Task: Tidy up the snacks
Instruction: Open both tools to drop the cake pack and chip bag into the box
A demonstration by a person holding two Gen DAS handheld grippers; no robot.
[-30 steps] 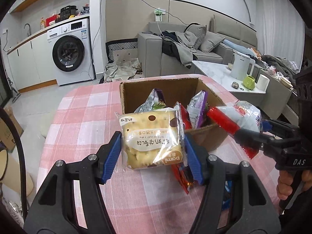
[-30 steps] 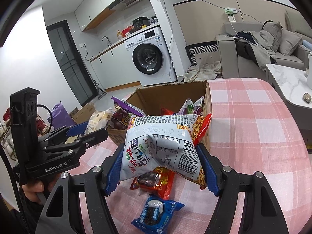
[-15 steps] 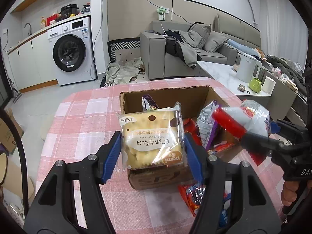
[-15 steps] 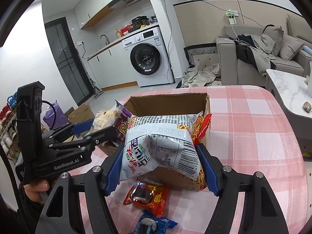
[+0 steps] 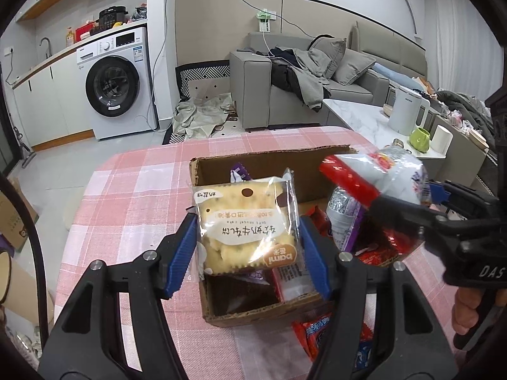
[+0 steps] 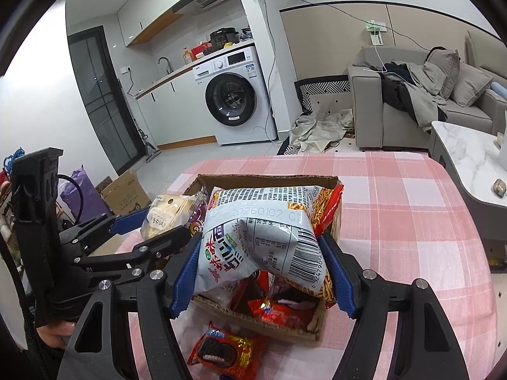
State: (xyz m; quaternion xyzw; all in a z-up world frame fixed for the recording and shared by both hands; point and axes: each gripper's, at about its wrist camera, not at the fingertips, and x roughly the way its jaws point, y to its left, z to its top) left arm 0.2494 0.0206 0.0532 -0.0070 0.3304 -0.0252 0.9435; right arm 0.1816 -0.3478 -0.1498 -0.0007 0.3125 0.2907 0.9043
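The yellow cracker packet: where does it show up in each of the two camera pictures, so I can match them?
Left wrist view: the yellow cracker packet fills the centre, clamped between the left gripper's blue pads, above the cardboard box.
Right wrist view: the same packet is small at centre-left, held at the box's left edge.
Shared landmark: the washing machine against the back wall.
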